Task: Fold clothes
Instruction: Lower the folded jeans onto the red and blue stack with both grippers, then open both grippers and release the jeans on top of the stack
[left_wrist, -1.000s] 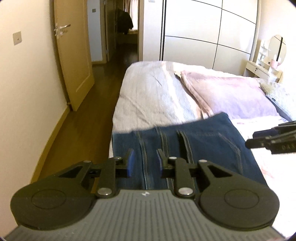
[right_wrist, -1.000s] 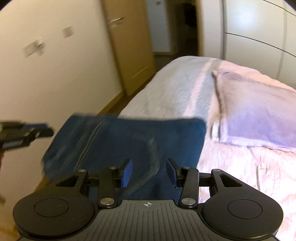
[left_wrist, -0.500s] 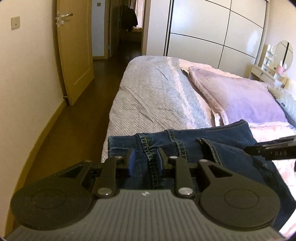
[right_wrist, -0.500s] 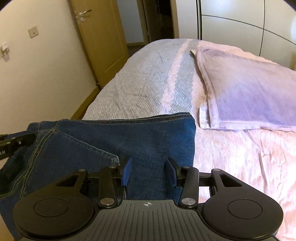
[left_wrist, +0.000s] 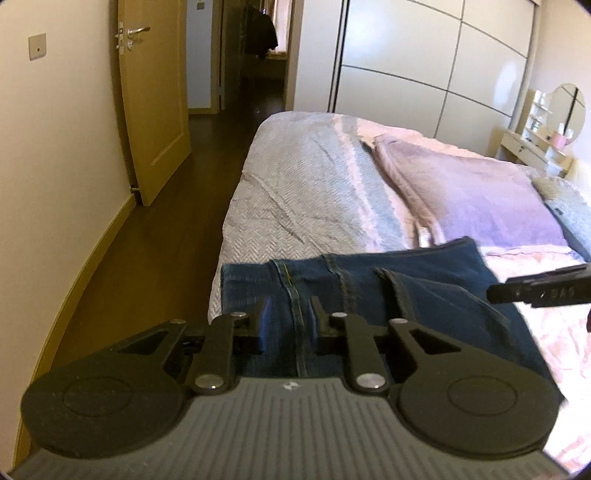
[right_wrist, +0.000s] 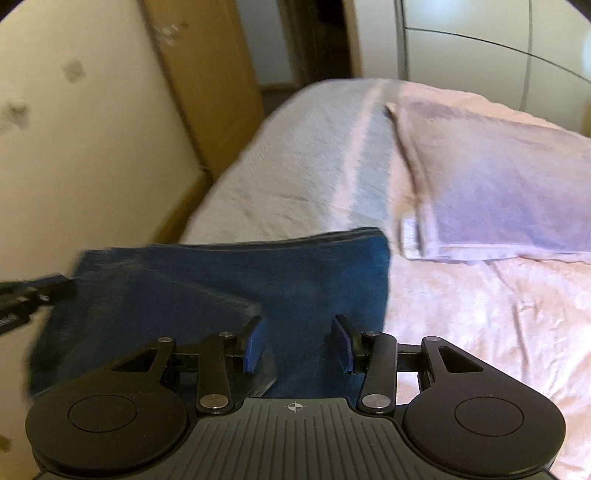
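Bed (left_wrist: 295, 192) fills the middle of both views, grey herringbone cover toward its left edge, pink sheet lower right, lilac pillow (left_wrist: 480, 199) at right. Wall and open door (left_wrist: 155, 110) upper left of the left view, floor (left_wrist: 147, 258) below them, wardrobe (left_wrist: 424, 66) across the top, dressing table with round mirror far right. Jeans (left_wrist: 424, 291) sit lower centre, folded to a thick dark-blue block at the bed's left edge, seams and a loose flap showing on top. Left gripper (left_wrist: 288, 325) straddles a seam, fingers apart with denim between them; whether they pinch the cloth I cannot tell. Right gripper (right_wrist: 295, 341) stands released over the block's right half, wide gap between pads, view blurred. Risks, as judgement: the block lies close to the mattress edge, so a sideways drag could tip it to the floor; stiff stacked denim may spring apart if one side is lifted alone; the loose flap could catch on a finger and pull the fold askew.
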